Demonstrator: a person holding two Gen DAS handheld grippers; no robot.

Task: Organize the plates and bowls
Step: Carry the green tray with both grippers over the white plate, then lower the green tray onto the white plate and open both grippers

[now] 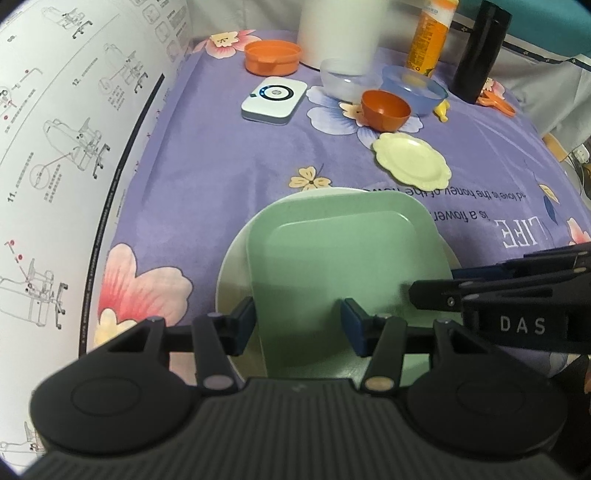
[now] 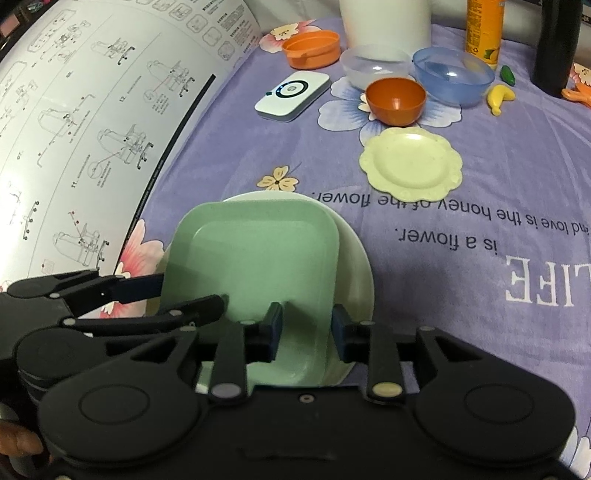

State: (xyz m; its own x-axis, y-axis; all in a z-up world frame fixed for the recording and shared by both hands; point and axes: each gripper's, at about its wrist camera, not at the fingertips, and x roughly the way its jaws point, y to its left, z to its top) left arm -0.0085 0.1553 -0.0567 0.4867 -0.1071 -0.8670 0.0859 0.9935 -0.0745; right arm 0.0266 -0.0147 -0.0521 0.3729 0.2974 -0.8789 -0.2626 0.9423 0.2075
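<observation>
A green square plate lies on a white round plate on the purple cloth. My left gripper straddles the green plate's left rim, its pads apart and not pressing. At the plate's right rim is my right gripper, also astride the edge with a gap at the pads. Farther back sit a cream scalloped plate, an orange bowl, a blue bowl and a clear bowl.
An orange lidded dish, a white device, a white cylinder, an orange bottle and a black bottle stand at the back. A toy banana lies by the blue bowl. A printed instruction sheet covers the left side.
</observation>
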